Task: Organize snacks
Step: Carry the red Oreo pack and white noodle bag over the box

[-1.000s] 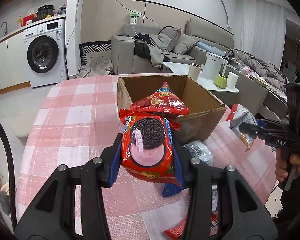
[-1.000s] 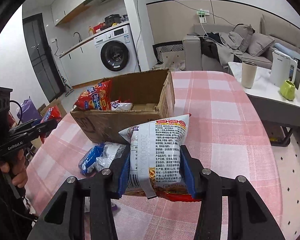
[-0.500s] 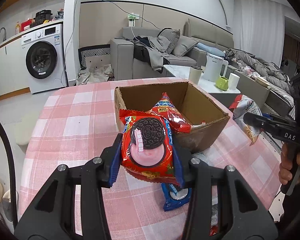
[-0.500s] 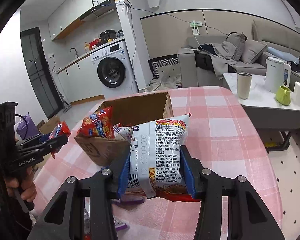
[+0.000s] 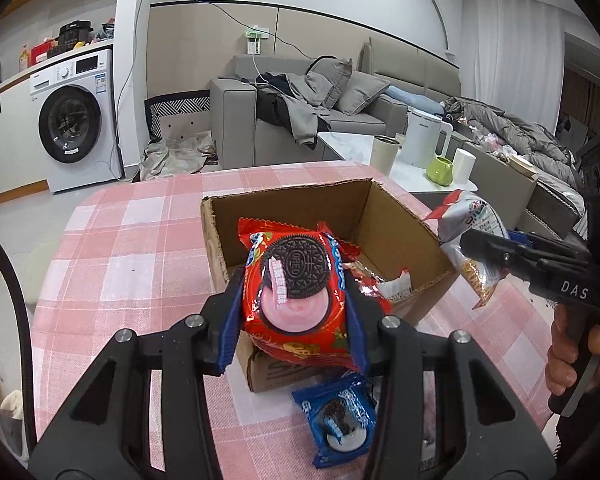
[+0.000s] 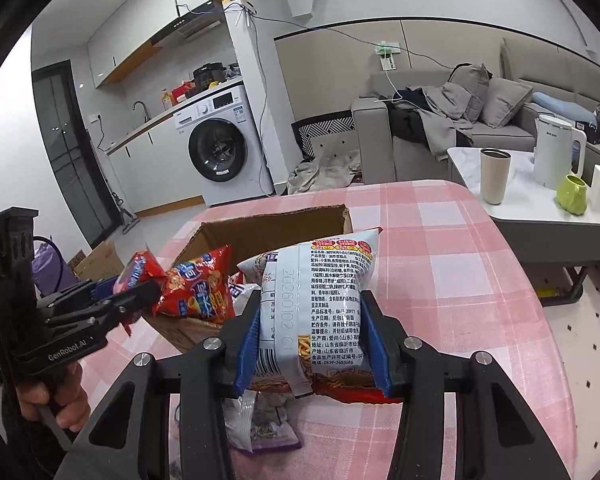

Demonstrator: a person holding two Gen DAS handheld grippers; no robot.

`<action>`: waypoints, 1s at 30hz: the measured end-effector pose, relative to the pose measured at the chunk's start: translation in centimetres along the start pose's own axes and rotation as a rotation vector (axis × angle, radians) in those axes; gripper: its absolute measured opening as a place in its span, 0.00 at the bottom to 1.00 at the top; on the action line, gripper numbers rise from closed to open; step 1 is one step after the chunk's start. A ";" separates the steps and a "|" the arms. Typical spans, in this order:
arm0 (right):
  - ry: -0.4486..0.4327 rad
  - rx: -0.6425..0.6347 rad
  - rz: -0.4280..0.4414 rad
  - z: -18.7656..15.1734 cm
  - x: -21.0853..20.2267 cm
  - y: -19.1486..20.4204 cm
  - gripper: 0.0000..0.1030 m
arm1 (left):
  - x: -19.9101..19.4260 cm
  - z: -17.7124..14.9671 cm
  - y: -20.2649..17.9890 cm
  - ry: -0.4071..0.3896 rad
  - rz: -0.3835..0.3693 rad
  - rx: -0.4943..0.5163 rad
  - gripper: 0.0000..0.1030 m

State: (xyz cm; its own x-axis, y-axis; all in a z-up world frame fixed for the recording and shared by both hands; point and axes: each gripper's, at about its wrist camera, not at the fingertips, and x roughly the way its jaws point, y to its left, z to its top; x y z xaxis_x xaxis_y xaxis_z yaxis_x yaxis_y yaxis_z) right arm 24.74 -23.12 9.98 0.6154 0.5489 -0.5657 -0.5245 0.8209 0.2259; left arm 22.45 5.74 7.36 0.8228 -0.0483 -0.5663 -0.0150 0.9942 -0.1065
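Left gripper (image 5: 294, 316): blue pads pinch a red Oreo packet (image 5: 296, 292) from both sides, packet upright with the cookie picture facing the camera, held in the air over the near wall of the cardboard box (image 5: 404, 236). Right gripper (image 6: 312, 336): jaws clamp a white noodle-snack bag (image 6: 320, 304) at its lower half, printed back side toward the camera, bag upright and raised above the table, on the right side of the box as the left wrist view shows it. The box stands open-topped on a table with a pink checked cloth (image 5: 140, 240); inside it lies a red crinkly snack bag (image 6: 200, 292) leaning against one wall, plus some white wrapper near the bottom, contents there partly hidden. On the cloth just in front of the box: a blue Oreo packet (image 5: 340, 420), lying flat, touching neither gripper. A purple-and-white wrapper (image 6: 260, 428) lies on the cloth under the right gripper. Each gripper's handle is gripped by a bare hand (image 5: 572, 360). Background: washing machine (image 5: 76, 120), grey sofa (image 5: 300, 120), low white table (image 6: 540, 208) bearing a kettle and cups
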 end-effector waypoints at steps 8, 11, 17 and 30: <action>0.000 0.010 0.021 1.1 1.6 0.3 0.46 | 3.0 0.6 -0.9 0.025 0.008 0.013 0.40; 0.007 0.016 0.017 1.4 2.3 0.3 0.46 | 3.6 0.6 -1.2 0.026 0.017 0.019 0.40; 0.003 0.029 0.019 1.7 3.2 0.4 0.46 | 3.9 0.6 -1.1 0.018 0.031 0.023 0.40; 0.012 0.023 0.027 2.5 5.7 1.4 0.46 | 5.5 1.0 -1.0 0.009 0.069 0.018 0.40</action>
State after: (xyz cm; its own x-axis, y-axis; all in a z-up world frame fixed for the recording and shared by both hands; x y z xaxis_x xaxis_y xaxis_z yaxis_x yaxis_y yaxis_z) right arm 29.02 -18.46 9.04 0.5936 0.5694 -0.5687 -0.5273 0.8090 0.2597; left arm 27.56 4.54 5.22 0.8152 0.0202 -0.5788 -0.0616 0.9967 -0.0520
